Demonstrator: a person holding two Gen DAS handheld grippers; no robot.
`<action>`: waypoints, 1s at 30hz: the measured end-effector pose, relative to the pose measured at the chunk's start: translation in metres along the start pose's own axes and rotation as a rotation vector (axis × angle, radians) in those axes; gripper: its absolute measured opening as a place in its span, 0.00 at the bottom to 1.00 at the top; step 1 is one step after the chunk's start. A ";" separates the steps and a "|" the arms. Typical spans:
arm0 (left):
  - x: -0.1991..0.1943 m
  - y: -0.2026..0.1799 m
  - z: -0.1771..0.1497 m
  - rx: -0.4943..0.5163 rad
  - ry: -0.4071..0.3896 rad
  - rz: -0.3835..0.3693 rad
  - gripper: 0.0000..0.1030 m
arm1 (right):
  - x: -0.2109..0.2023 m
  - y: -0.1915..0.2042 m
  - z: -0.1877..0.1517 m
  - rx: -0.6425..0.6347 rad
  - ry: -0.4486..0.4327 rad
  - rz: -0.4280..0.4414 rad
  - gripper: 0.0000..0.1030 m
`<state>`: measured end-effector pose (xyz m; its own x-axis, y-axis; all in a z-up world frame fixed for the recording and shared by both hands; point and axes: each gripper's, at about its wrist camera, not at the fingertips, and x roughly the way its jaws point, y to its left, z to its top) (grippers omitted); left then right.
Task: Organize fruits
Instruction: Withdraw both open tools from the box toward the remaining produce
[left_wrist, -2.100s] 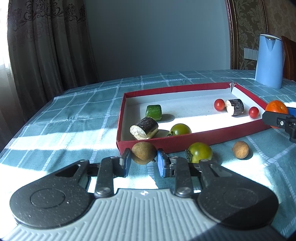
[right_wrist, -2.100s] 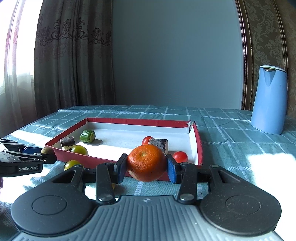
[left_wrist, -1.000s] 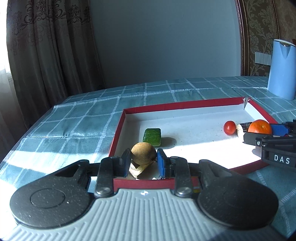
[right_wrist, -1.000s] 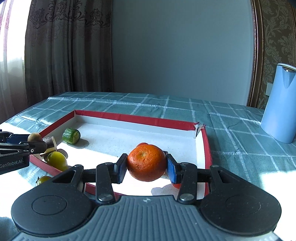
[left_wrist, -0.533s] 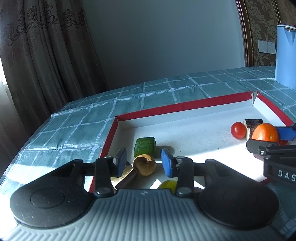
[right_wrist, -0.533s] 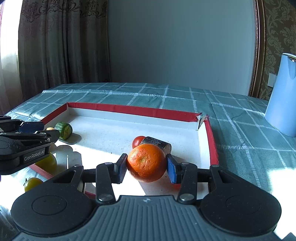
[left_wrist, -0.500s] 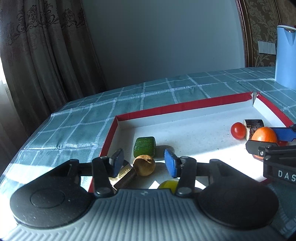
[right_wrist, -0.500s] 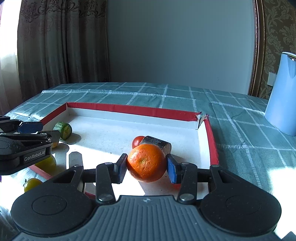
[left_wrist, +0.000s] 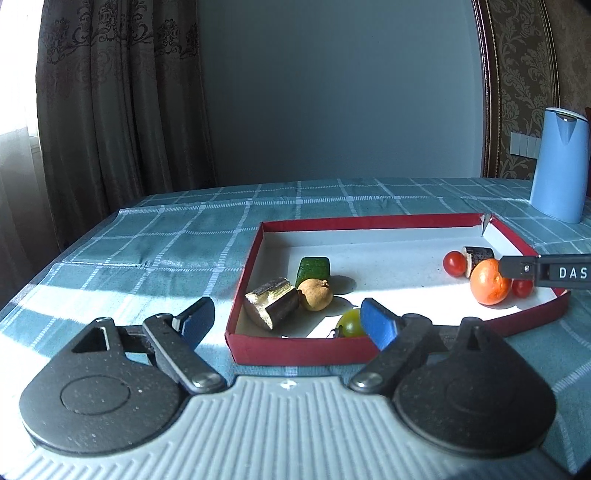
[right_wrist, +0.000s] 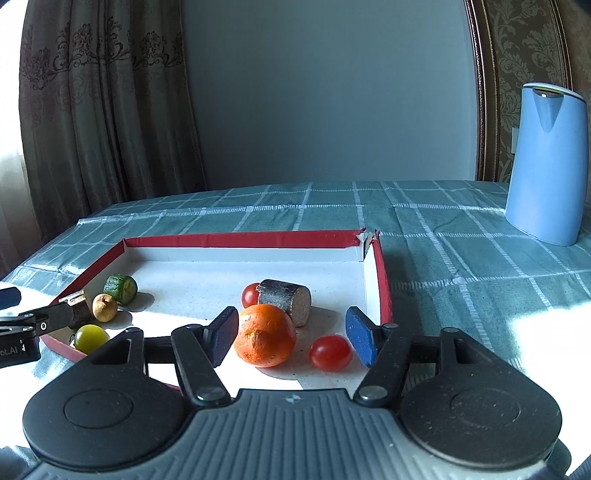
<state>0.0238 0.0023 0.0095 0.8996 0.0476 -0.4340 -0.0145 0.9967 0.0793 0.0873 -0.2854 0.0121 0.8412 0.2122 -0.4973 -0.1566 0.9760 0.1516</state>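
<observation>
Fingers of left gripper (left_wrist: 286, 319) and right gripper (right_wrist: 291, 336) just spread, both empty: brown fruit (left_wrist: 315, 294) released near-left, orange (right_wrist: 265, 340) near-right in red tray (right_wrist: 236, 242); release step; next, withdraw, likely for leftover fruit outside.

table (left_wrist: 155, 251): checked teal cloth | on it: red tray (left_wrist: 295, 349), blue jug (right_wrist: 546, 162)

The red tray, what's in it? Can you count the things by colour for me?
In the red tray:
Orange: 1, the orange
Red: 2, one cherry tomato and another cherry tomato
Green: 1, the cucumber piece
Yellow-green: 1, the green tomato
Brown: 1, the round brown fruit
Dark-skinned chunks: 2, one and another
Total: 8
</observation>
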 end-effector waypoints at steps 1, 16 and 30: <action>-0.004 -0.001 -0.004 0.003 0.005 -0.018 0.82 | -0.002 -0.004 0.000 0.029 -0.001 0.000 0.62; -0.024 -0.025 -0.022 0.062 0.029 -0.112 0.78 | -0.012 -0.009 -0.001 0.074 -0.040 -0.014 0.63; 0.002 -0.040 -0.022 0.100 0.156 -0.111 0.58 | -0.012 -0.003 -0.003 0.046 -0.026 0.000 0.64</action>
<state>0.0163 -0.0357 -0.0146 0.8150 -0.0444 -0.5778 0.1312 0.9853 0.1092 0.0759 -0.2906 0.0150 0.8544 0.2105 -0.4750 -0.1336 0.9725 0.1908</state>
